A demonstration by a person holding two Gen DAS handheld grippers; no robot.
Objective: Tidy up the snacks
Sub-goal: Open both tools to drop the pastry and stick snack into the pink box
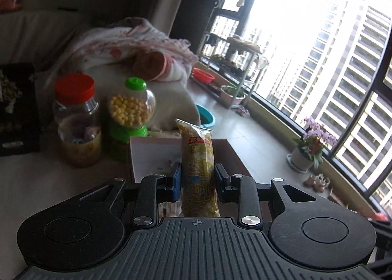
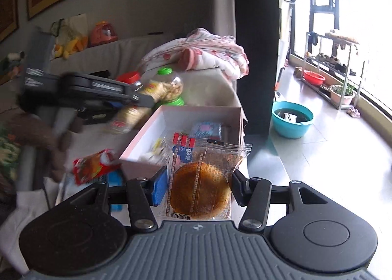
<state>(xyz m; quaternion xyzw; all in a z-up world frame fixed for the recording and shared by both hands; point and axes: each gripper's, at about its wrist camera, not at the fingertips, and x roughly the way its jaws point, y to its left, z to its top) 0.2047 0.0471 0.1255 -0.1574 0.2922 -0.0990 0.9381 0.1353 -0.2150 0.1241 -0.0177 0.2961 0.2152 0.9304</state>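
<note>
Two snacks are being carried toward the open box [image 2: 196, 113] on the worktop [image 1: 49, 182]. A long packet of yellow snack sticks [image 1: 198, 169] is pinched upright between the fingers of the left gripper [image 1: 198, 177], just in front of the box rim. A wrapped round cake [image 2: 201, 187] is gripped by its sides in the right gripper [image 2: 199, 187], held near the box's front edge. The placing step appears to be in hand. Next, each packet would need to be brought over the box interior, lowered among the packets already inside, and released. A red packet [image 2: 93, 167] lies outside the box.

Bright window [image 1: 318, 59], grey tiled floor [image 2: 318, 145].
</note>
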